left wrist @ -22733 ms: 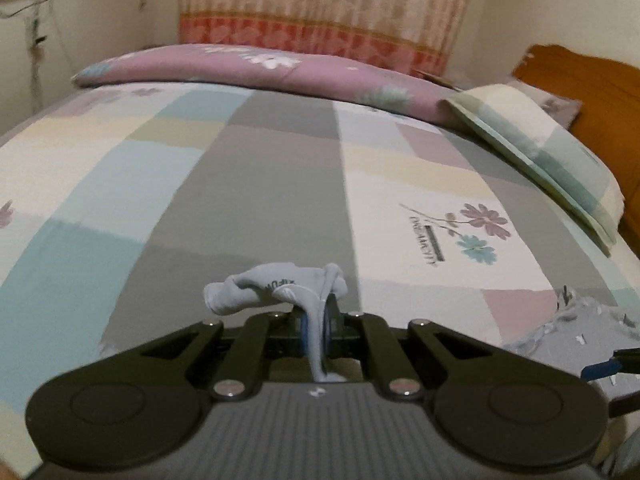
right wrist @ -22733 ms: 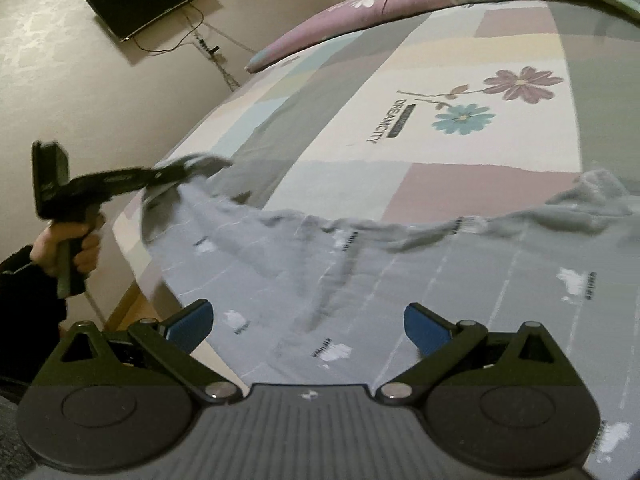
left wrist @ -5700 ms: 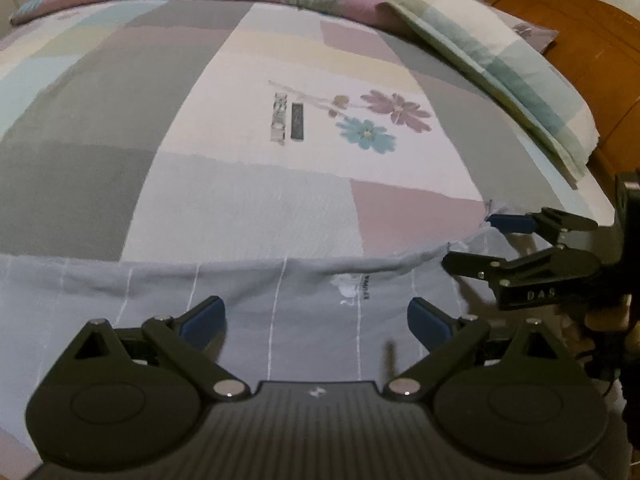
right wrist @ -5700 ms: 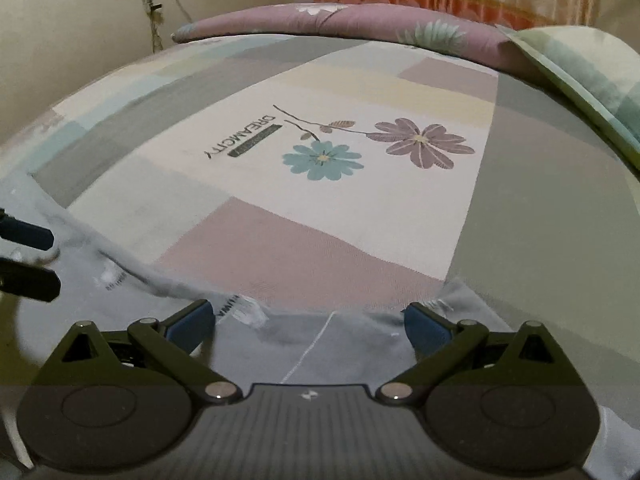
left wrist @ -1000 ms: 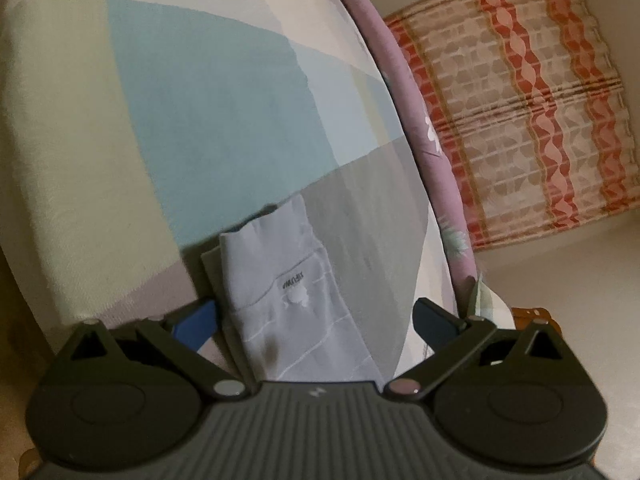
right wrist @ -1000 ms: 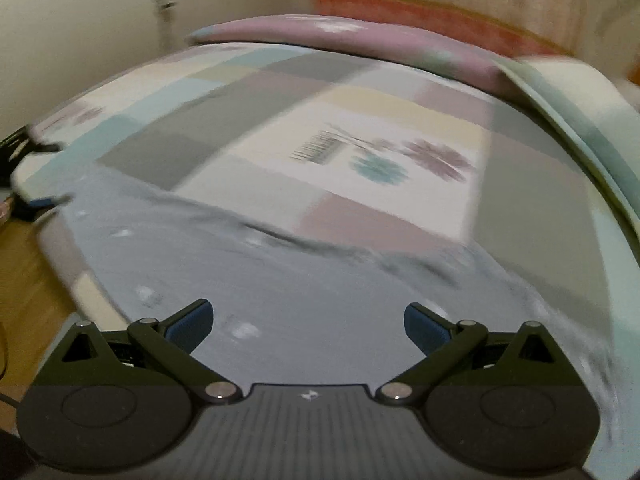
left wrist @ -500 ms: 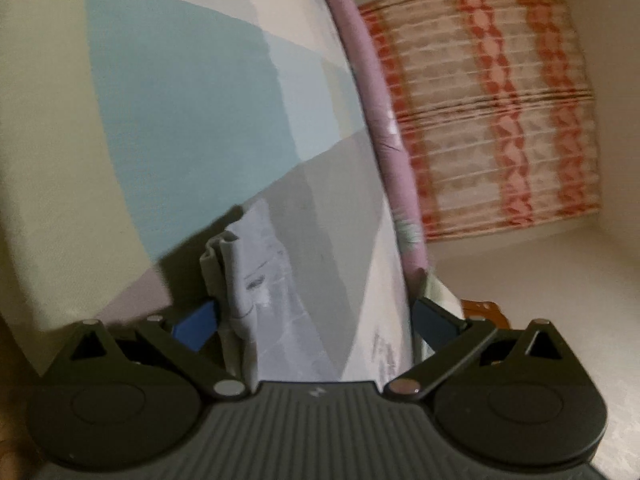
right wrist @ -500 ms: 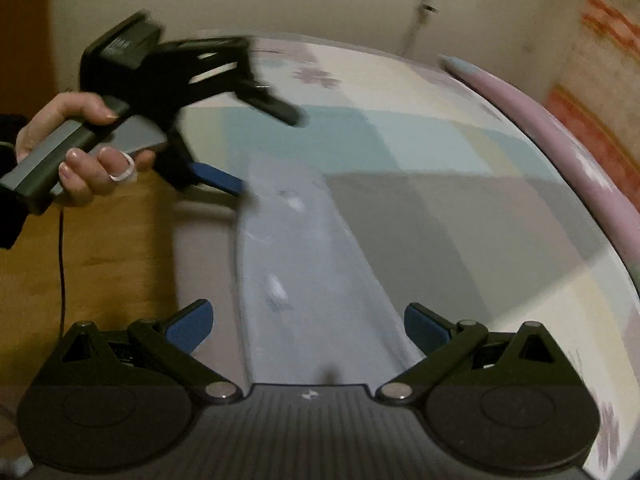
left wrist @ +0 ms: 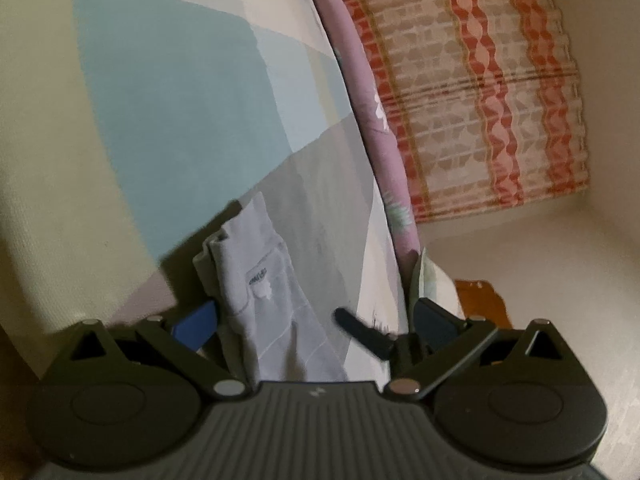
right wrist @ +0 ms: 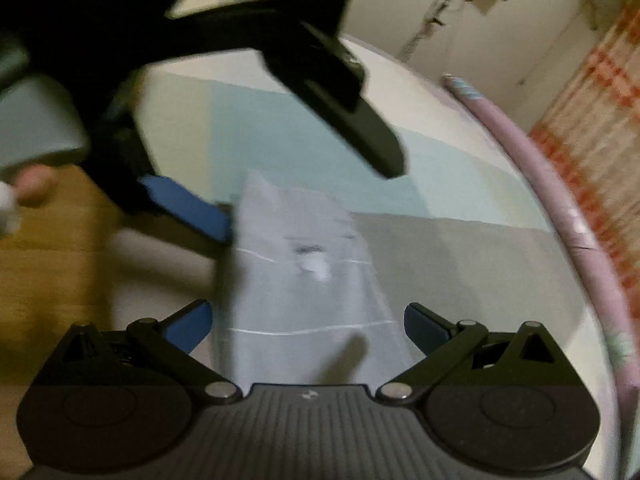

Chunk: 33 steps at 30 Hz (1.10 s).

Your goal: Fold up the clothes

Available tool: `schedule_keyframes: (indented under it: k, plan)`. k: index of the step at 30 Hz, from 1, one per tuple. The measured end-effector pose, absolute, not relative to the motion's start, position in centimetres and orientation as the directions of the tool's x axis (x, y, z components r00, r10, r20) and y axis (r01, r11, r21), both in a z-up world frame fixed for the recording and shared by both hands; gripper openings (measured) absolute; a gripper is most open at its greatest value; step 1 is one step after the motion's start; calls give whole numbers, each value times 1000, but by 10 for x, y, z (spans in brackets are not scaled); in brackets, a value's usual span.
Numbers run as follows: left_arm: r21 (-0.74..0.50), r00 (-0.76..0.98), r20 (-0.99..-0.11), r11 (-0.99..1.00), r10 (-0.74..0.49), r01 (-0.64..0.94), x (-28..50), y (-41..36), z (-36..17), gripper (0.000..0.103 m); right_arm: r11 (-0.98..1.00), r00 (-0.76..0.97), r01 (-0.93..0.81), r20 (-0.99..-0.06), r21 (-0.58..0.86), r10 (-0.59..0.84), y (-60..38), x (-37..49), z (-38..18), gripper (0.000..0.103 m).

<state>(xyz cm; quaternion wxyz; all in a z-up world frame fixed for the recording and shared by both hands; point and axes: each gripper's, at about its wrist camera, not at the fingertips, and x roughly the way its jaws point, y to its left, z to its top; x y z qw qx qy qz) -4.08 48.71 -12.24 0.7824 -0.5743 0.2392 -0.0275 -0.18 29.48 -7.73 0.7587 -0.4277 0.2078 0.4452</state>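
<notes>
A pale grey garment with thin white lines and a small logo (left wrist: pixel 264 292) lies as a narrow folded strip near the bed's edge. My left gripper (left wrist: pixel 314 322) is open around its end, and the cloth bunches against the left blue pad. In the right wrist view the same garment (right wrist: pixel 304 280) runs up between the fingers of my open right gripper (right wrist: pixel 308 328). The left gripper (right wrist: pixel 308 194) hangs just ahead, jaws wide, with its blue pad (right wrist: pixel 188 208) touching the cloth's left edge. One black finger (left wrist: pixel 360 332) of the right gripper shows in the left wrist view.
The bed has a patchwork sheet (left wrist: pixel 168 92) in blue, cream and grey. A pink quilt roll (left wrist: pixel 372 92) lies along its far side, with a patterned curtain (left wrist: pixel 488 92) behind it. A hand (right wrist: pixel 28 184) holds the left gripper over wooden floor (right wrist: pixel 48 248) beside the bed.
The right gripper has swung from the garment's middle to its left end, close behind the left gripper. The left gripper has closed in on the cloth end. Both stay open.
</notes>
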Motion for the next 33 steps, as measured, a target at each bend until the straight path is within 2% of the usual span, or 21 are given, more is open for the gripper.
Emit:
schedule_keyframes:
  k: [10, 18, 22, 30, 33]
  plan:
    - [-915, 876, -346, 327, -336, -235, -46, 477, -124, 102, 326, 550, -835, -653, -443, 520, 280, 14, -59, 103]
    - [-922, 879, -326, 324, -349, -214, -23, 475, -129, 102, 338, 539, -842, -662, -420, 520, 282, 20, -60, 103]
    - [-917, 893, -322, 337, -314, -212, -26, 472, -129, 102, 344, 533, -846, -670, -408, 516, 287, 25, -58, 103]
    - [-815, 866, -456, 486, -204, -315, -34, 468, -115, 99, 355, 507, -860, -692, -367, 513, 276, 32, -61, 103]
    - [-767, 862, -478, 558, -171, -315, -30, 465, -111, 91, 356, 499, -864, -696, -356, 517, 274, 35, -61, 103]
